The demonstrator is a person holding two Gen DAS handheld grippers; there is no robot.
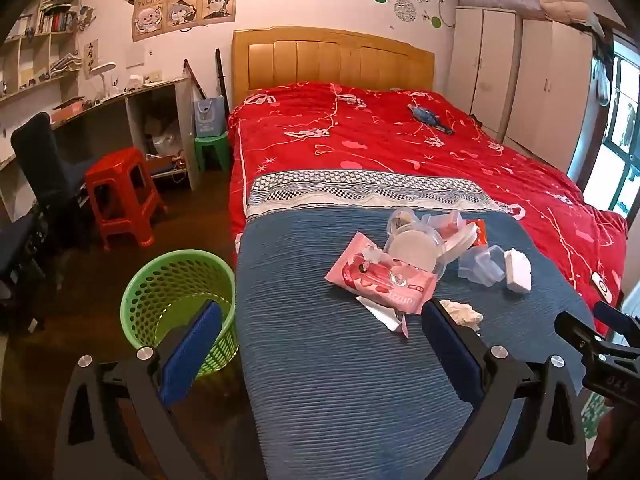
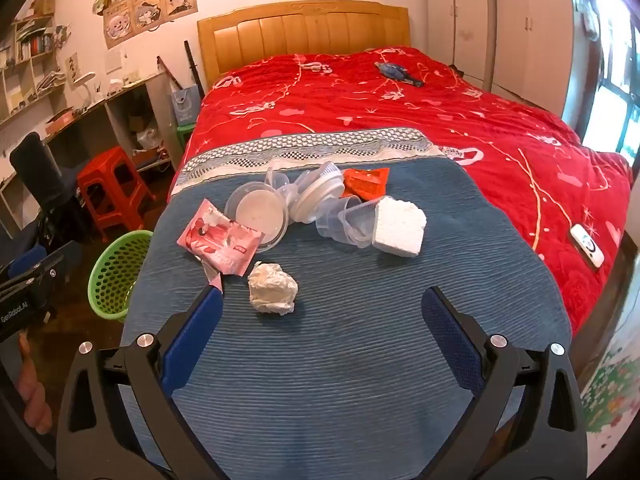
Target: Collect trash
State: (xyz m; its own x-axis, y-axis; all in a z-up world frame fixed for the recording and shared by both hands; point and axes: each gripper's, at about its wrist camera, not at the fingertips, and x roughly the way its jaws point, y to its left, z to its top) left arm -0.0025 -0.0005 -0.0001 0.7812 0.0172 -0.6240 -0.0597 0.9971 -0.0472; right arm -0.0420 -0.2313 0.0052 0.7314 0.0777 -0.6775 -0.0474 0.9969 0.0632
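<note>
Trash lies in a heap on the blue blanket [image 2: 340, 340] at the foot of the bed: a pink wrapper [image 2: 220, 240] [image 1: 380, 280], a crumpled white tissue [image 2: 273, 288] [image 1: 460, 312], a round clear lid [image 2: 258, 212], clear plastic cups [image 2: 348, 220], a white foam block [image 2: 398, 226] [image 1: 518, 270] and an orange packet [image 2: 366, 182]. A green mesh basket [image 1: 178, 304] [image 2: 116, 272] stands on the floor left of the bed. My left gripper [image 1: 320, 344] hangs open over the blanket's near left corner, short of the wrapper. My right gripper [image 2: 322, 336] is open too, just short of the tissue.
A red quilt [image 1: 400, 140] covers the rest of the bed, with a dark blue object [image 1: 430, 118] near the headboard and a white remote [image 2: 586, 246] at the right edge. A red stool [image 1: 120, 196], a dark chair [image 1: 44, 160] and a desk stand on the left; wardrobes on the right.
</note>
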